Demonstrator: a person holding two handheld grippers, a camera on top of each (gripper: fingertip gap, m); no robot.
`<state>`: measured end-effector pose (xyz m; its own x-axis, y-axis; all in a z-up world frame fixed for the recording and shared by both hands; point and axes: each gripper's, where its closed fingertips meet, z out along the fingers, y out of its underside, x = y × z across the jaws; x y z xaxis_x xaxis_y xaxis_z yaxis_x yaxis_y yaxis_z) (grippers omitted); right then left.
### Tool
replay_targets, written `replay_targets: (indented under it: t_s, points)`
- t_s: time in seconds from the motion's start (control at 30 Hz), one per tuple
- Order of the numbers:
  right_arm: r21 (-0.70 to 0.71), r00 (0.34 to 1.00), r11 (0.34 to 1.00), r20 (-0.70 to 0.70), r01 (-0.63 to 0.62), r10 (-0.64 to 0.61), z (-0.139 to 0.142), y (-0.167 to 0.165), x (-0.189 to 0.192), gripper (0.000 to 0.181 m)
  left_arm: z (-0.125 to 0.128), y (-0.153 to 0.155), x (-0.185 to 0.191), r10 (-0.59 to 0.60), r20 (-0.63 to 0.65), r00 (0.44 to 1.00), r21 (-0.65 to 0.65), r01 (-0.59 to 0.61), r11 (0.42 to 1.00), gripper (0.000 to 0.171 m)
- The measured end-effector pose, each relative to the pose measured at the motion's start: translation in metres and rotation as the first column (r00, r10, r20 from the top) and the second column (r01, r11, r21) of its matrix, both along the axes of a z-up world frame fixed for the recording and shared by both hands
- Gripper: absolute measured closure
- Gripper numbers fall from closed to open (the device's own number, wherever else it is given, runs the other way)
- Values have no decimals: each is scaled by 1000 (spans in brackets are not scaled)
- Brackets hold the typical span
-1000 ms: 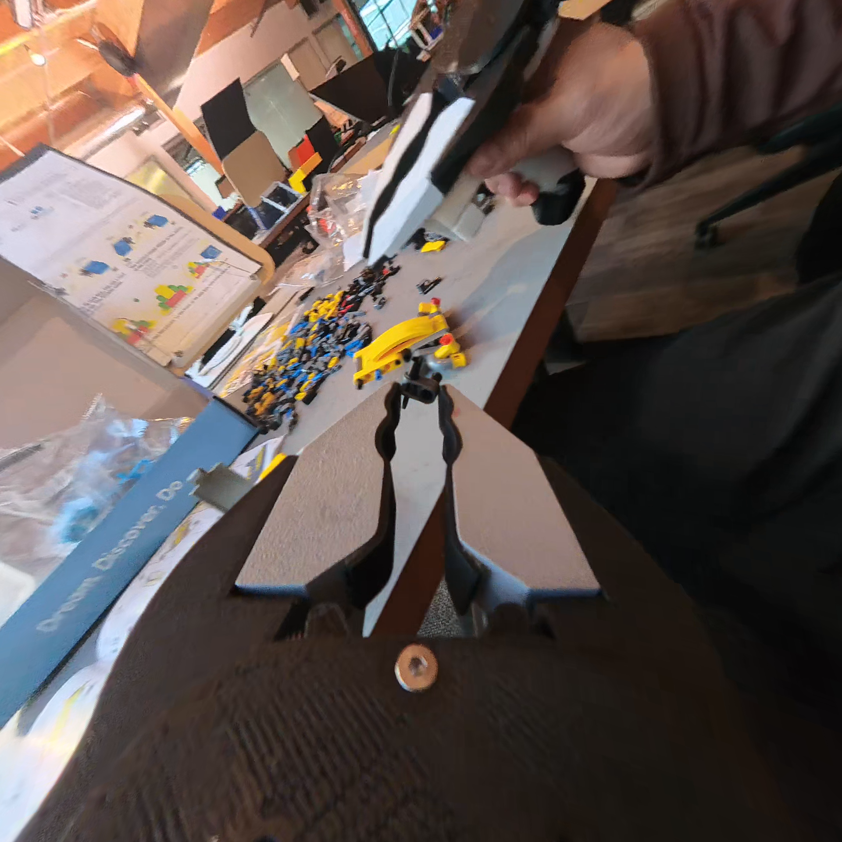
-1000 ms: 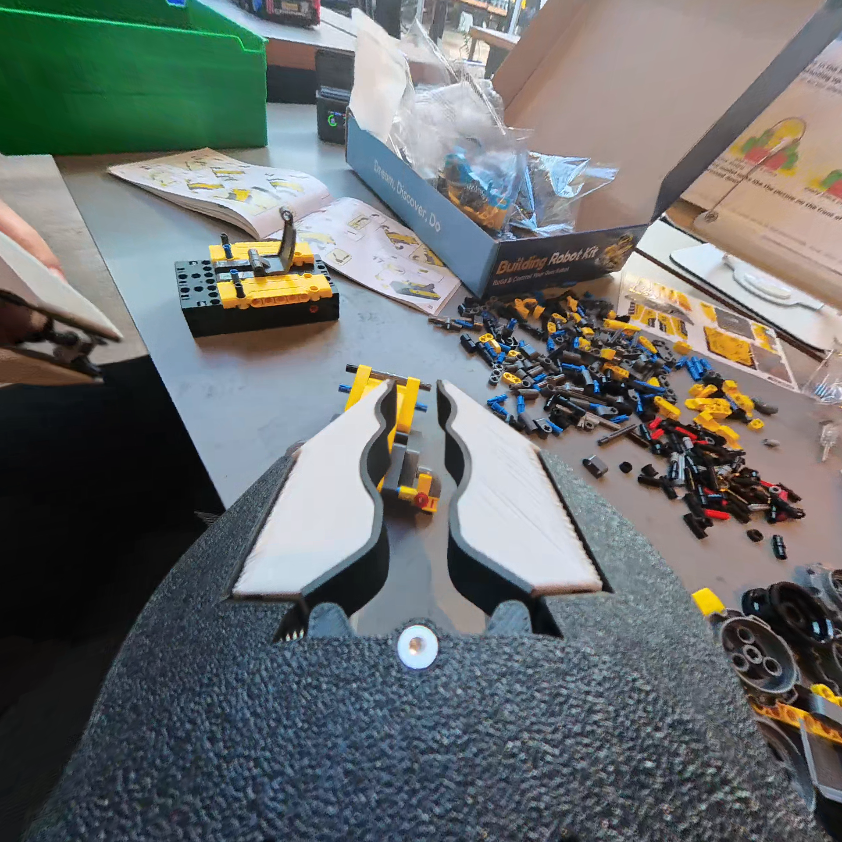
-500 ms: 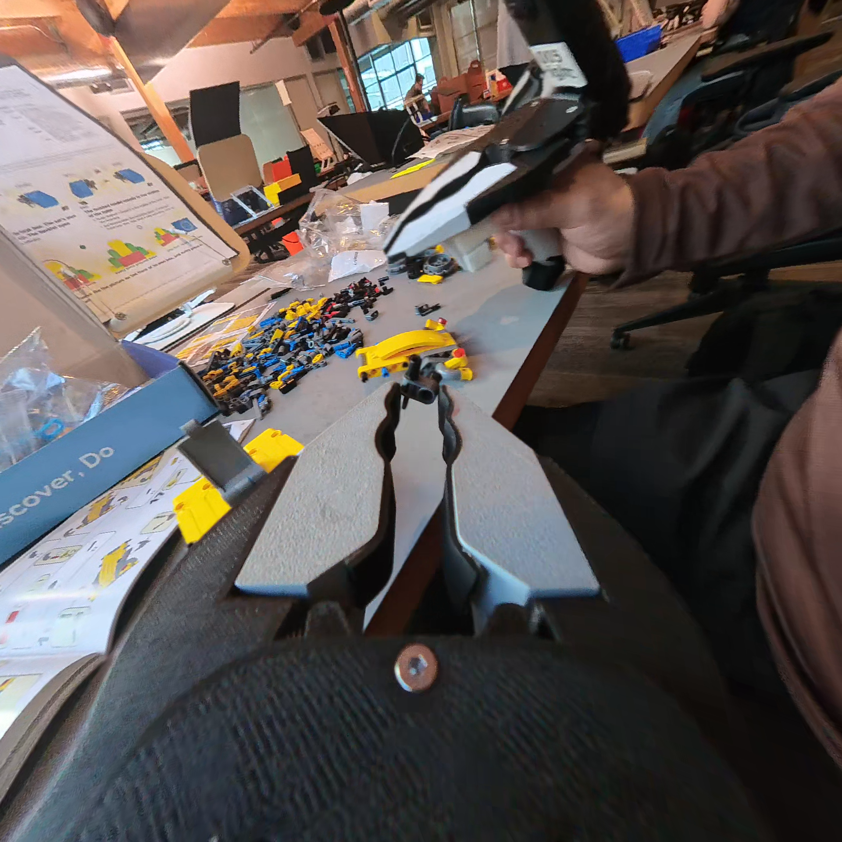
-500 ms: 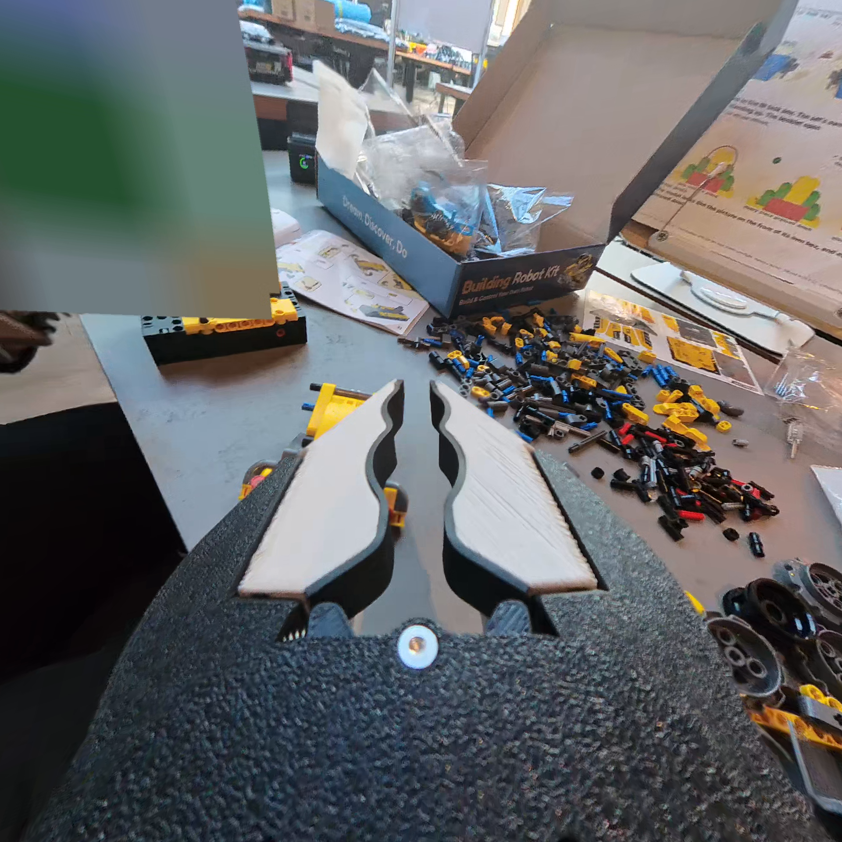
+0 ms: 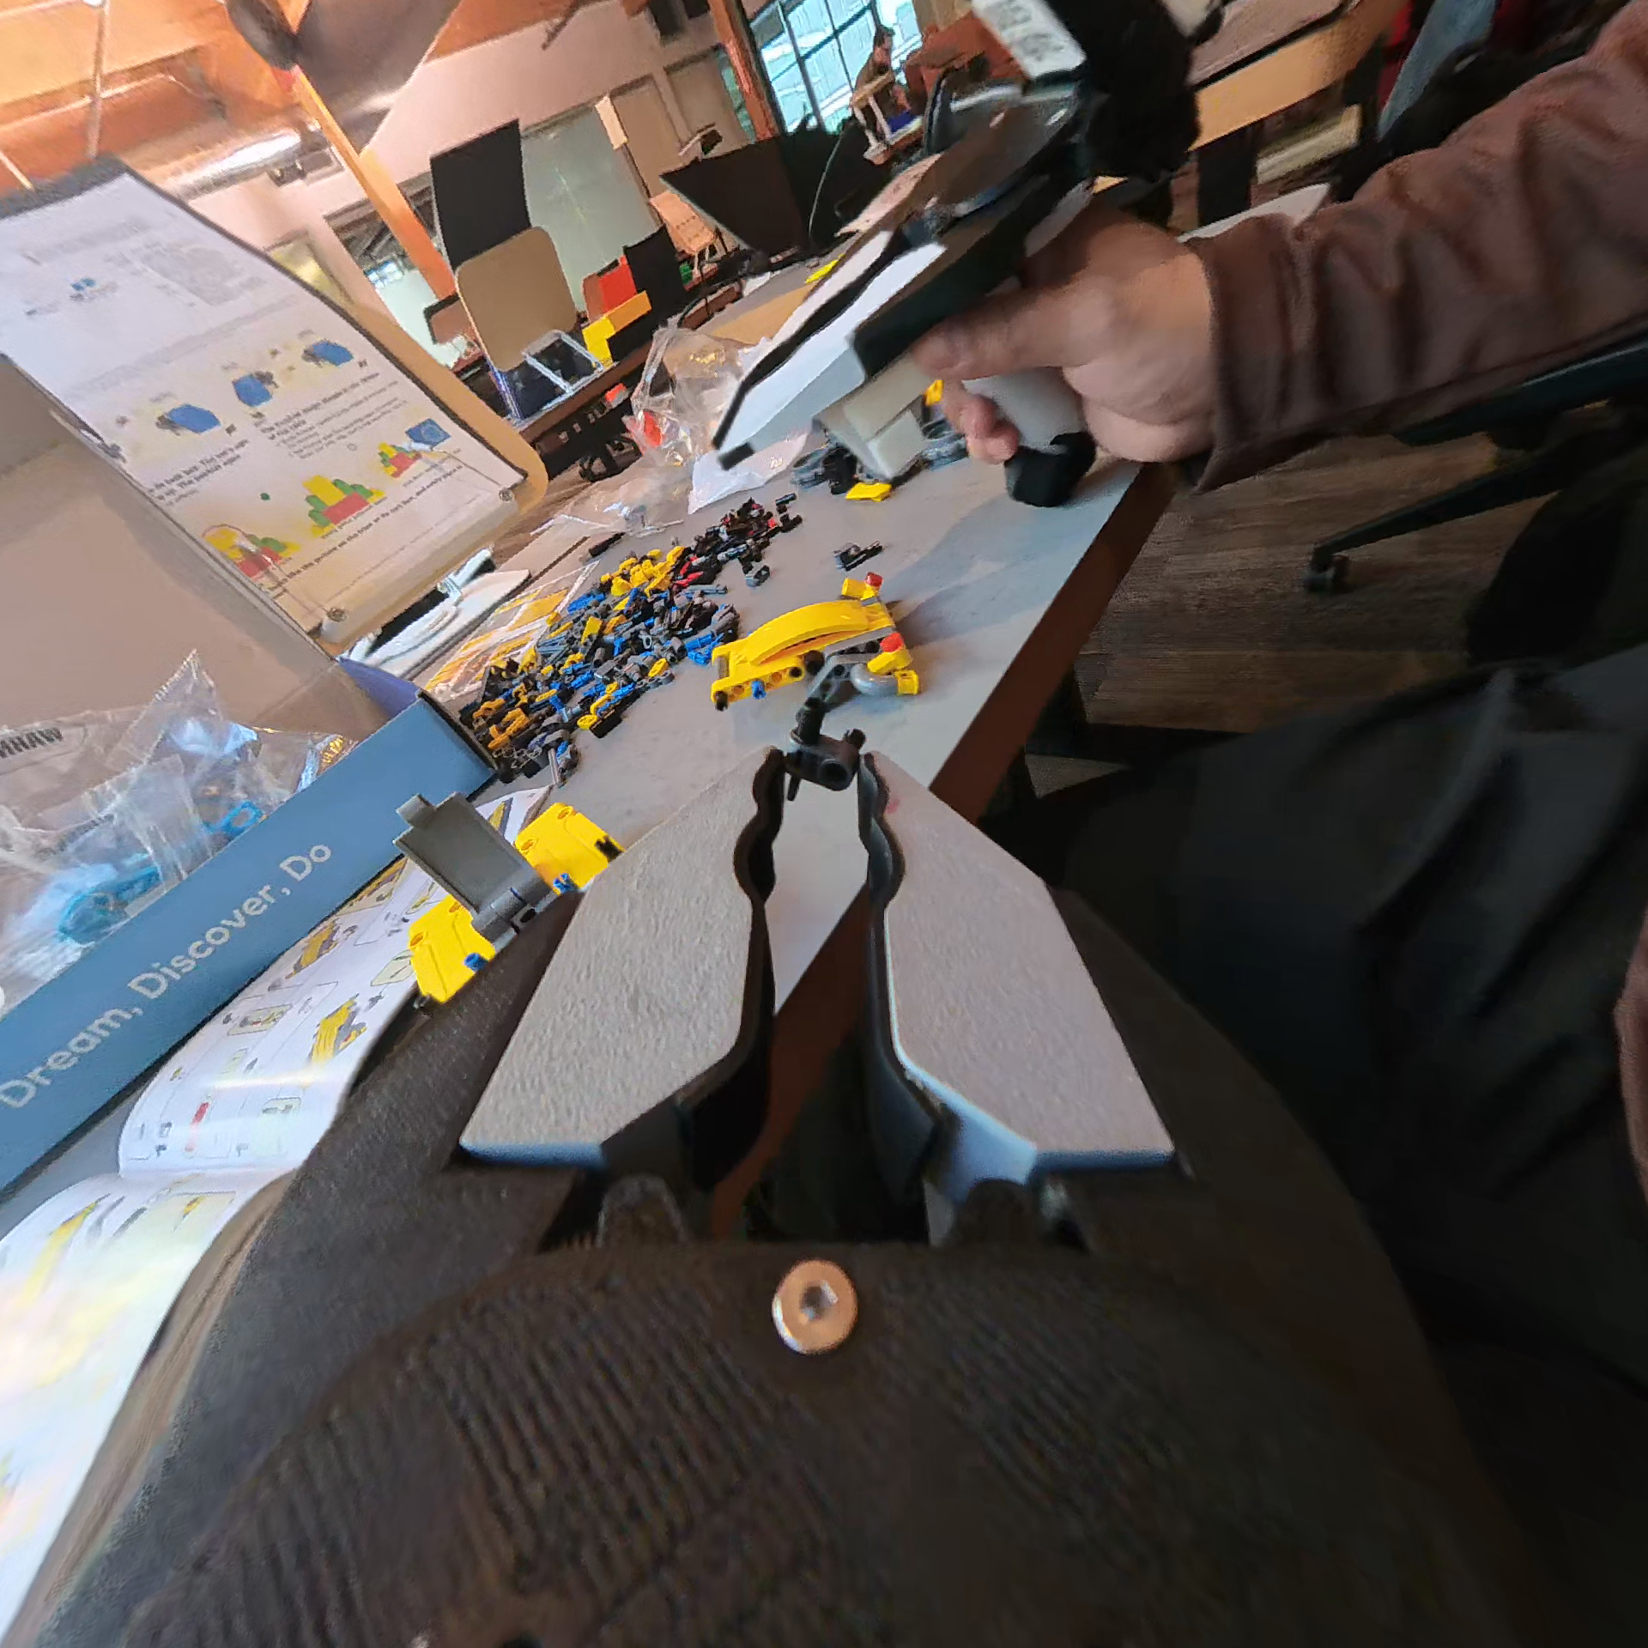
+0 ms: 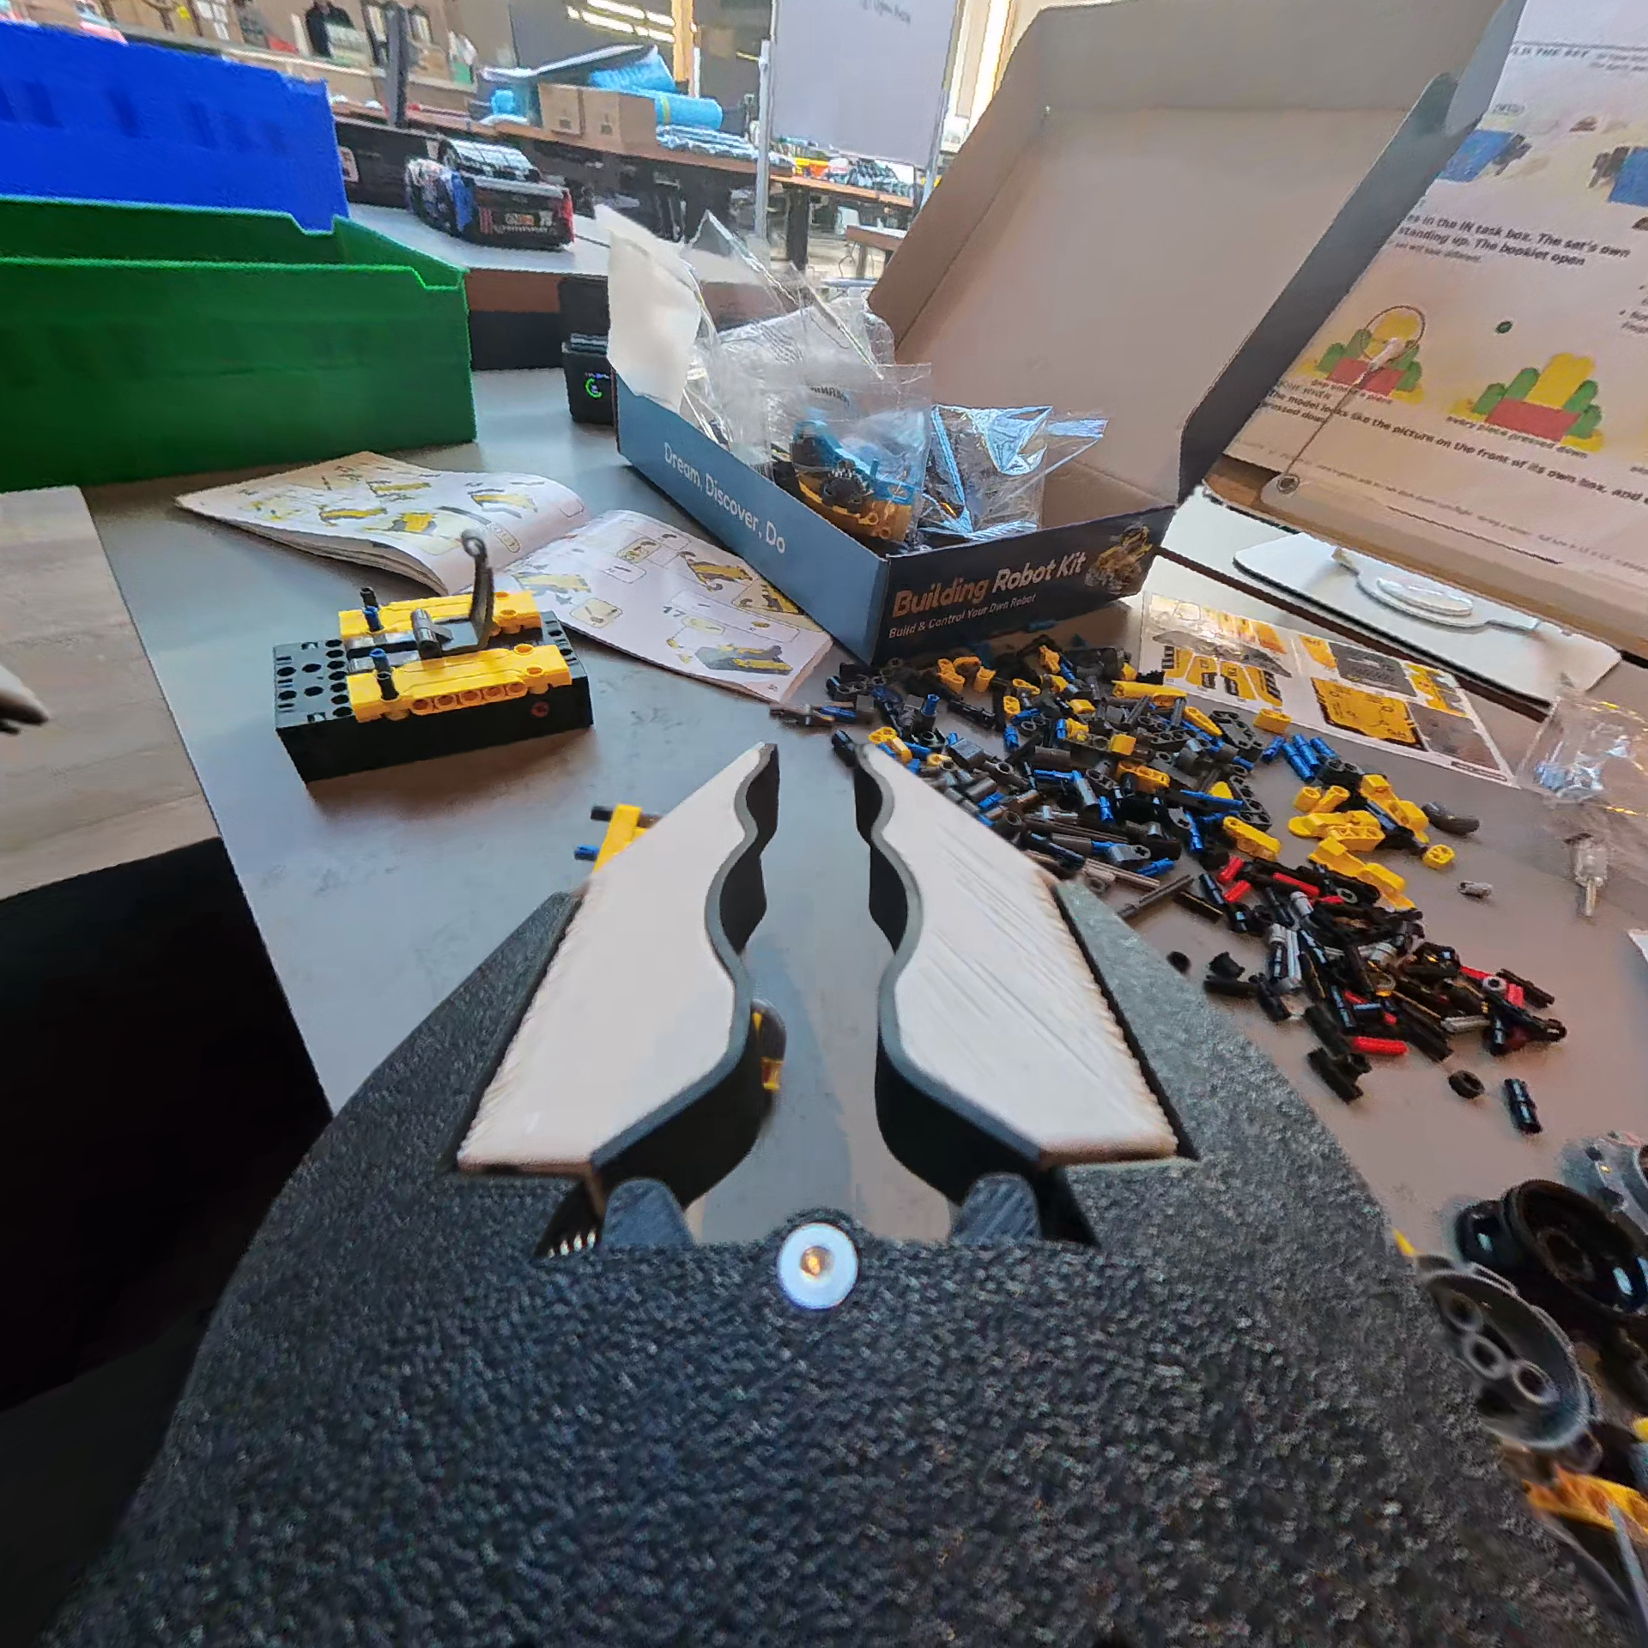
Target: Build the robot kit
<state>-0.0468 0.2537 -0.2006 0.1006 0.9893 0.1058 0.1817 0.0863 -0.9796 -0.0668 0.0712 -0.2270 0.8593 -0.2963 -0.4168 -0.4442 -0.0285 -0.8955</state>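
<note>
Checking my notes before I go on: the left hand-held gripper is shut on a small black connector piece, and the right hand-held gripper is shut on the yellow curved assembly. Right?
Only partly. The left hand-held gripper is shut on the small black connector piece. The right hand-held gripper holds nothing: the right wrist view shows its jaws apart over bare table. In the left wrist view the yellow curved assembly lies on the table.

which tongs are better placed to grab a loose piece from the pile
Right, probably. The right tongs are open and empty, tips beside the pile. The left tongs are shut on a black piece near the table edge, farther off.
</note>
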Motion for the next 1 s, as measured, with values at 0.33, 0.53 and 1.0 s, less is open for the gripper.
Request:
replay_targets:
  t_s: [0.33,0.53,1.0]
  points:
    - [63,999,997,31,-36,34,1,-5,-17,168,4,2,-35,22,157,987,-15,-20,1000,158]
    - [93,1000,996,18,4,-6,8,6,-14,169,15,16,-39,-43,278,960,11,41,999,157]
    - [69,997,995,8,-76,75,-2,-1,-19,169,3,2,-57,73,247,966,-17,-71,997,157]
